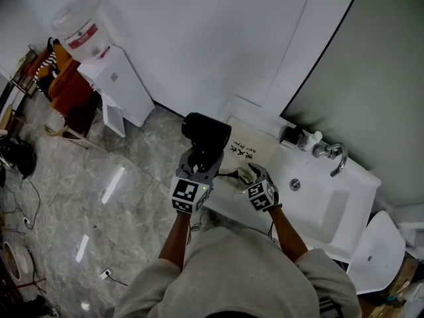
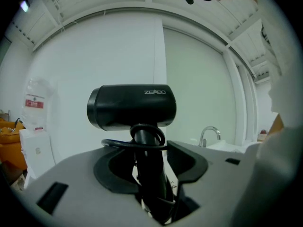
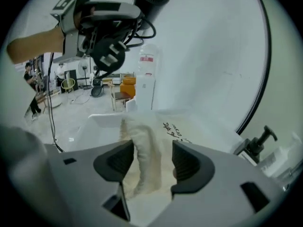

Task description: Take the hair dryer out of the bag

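A black hair dryer [image 1: 207,132] is lifted above the counter, its handle clamped between the jaws of my left gripper [image 1: 202,159]. In the left gripper view the dryer's barrel [image 2: 131,107] lies crosswise above the jaws, with its cord looped round the handle, and the left gripper [image 2: 150,164] is shut on that handle. The cream cloth bag [image 1: 246,154] with dark print lies flat on the white counter. My right gripper [image 1: 248,176] hovers over it. In the right gripper view a raised fold of the bag [image 3: 144,145] stands between the jaws of the right gripper [image 3: 152,162], which is open and not touching it.
A white sink basin [image 1: 321,201] with a chrome tap [image 1: 332,154] and a soap pump [image 1: 291,136] lies right of the bag. A water dispenser [image 1: 116,85] stands on the grey floor to the left, beside orange items [image 1: 63,85].
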Demonstrator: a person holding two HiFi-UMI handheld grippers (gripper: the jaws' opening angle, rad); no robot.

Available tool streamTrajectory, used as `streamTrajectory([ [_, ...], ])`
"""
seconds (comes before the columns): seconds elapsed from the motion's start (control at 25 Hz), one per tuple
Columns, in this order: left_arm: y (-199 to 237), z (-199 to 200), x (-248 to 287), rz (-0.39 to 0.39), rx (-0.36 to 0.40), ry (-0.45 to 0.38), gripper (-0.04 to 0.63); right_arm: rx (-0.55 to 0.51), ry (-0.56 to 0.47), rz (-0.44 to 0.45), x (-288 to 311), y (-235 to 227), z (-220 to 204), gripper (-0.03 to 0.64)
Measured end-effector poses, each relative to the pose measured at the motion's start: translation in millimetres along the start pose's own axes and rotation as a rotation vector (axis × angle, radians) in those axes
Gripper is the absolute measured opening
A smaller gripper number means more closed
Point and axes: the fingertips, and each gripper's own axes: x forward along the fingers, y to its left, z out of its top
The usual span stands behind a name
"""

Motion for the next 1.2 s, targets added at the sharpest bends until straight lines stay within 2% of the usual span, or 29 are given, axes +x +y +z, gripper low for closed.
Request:
streamTrajectory([
  [0.2, 8.7, 22.5, 6.4, 0.000, 0.010, -0.035, 0.202, 0.225, -0.152, -0.015, -46.0, -12.5, 16.5, 0.241],
  [0.32, 14.0, 30.5, 8.4, 0.003, 0.022, -0.045, 0.202, 0.307, -0.235, -0.055, -72.5, -27.1, 28.1, 0.197],
  [0.52, 16.6, 37.3, 12.9, 0.004, 0.032, -0.065, 0.202, 0.322, -0.351, -0.167, -106.1, -66.0, 55.8, 0.103],
  [0.72, 16.7, 41.2, 14.5, 0.003, 0.042, -0.074, 0.202, 0.327, -0.483, -0.255, -136.0, -101.4, 101.4, 0.003],
  [0.92, 16.3, 44.6, 14.5, 0.008, 0.044, -0.084, 0.202, 0.280, -0.571, -0.287, -159.7, -112.1, 139.4, -0.001],
  [1.2, 13.8, 51.6, 12.5, 0.012, 0.044, -0.107, 0.202, 0.252, -0.594, -0.325, -173.8, -114.7, 151.6, -0.002],
])
